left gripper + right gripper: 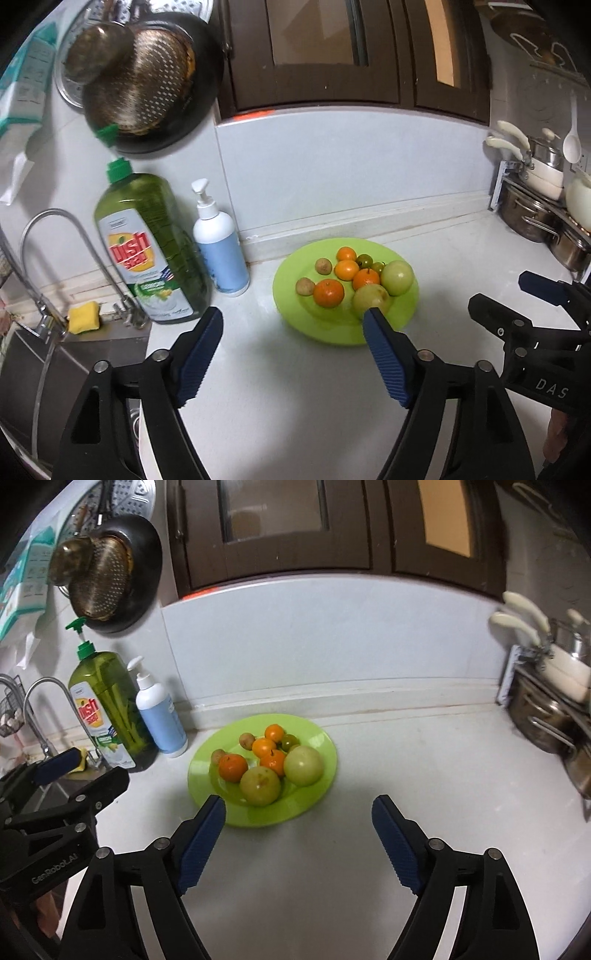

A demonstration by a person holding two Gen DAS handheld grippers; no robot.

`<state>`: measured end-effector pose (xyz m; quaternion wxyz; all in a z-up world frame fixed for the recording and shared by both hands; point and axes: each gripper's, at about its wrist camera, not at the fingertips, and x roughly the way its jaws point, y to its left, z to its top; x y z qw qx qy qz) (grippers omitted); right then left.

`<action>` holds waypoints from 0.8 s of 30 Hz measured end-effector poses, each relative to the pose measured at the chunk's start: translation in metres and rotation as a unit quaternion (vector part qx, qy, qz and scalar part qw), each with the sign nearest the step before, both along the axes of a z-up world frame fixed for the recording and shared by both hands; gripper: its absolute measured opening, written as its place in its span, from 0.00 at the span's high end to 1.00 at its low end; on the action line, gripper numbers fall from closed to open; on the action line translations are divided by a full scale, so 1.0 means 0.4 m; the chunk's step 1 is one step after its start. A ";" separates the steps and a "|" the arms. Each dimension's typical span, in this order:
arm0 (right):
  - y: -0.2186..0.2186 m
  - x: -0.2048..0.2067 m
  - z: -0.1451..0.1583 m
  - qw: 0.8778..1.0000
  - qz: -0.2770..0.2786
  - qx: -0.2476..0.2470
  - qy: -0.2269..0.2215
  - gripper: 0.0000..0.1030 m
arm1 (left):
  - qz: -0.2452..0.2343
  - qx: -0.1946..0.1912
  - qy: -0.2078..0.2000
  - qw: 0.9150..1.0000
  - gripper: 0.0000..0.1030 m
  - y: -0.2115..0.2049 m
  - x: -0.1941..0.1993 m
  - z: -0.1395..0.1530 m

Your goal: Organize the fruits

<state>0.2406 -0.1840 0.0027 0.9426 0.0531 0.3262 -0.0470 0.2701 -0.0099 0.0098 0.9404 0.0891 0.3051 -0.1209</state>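
A lime green plate (288, 295) (321, 738) lies on the white counter near the back wall. It holds several fruits: small oranges (328, 293) (232, 768), two large pale green fruits (397, 277) (260, 785), small brown fruits (305, 286) (246, 740) and small green ones (365, 260) (290, 741). My left gripper (293, 319) is open and empty, above the counter just in front of the plate's left side. My right gripper (298, 806) is open and empty, just in front of the plate's right side.
A green dish soap bottle (147, 247) (107, 709) and a white pump bottle (219, 243) (160, 716) stand left of the plate. A sink, tap (55, 258) and yellow sponge (84, 317) lie far left. Pots (543, 214) (546, 716) stand at the right. A pan (155, 85) hangs on the wall.
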 end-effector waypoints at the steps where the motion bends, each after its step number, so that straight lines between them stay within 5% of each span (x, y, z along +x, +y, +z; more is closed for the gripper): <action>1: 0.001 -0.013 0.002 1.000 -0.002 -0.002 -0.003 0.18 | 0.001 0.000 -0.002 1.000 0.21 0.002 -0.018 0.003; 24: -0.043 -0.378 0.089 0.997 0.049 -0.034 -0.053 0.11 | 0.085 -0.037 -0.052 0.994 0.03 -0.007 -0.432 0.085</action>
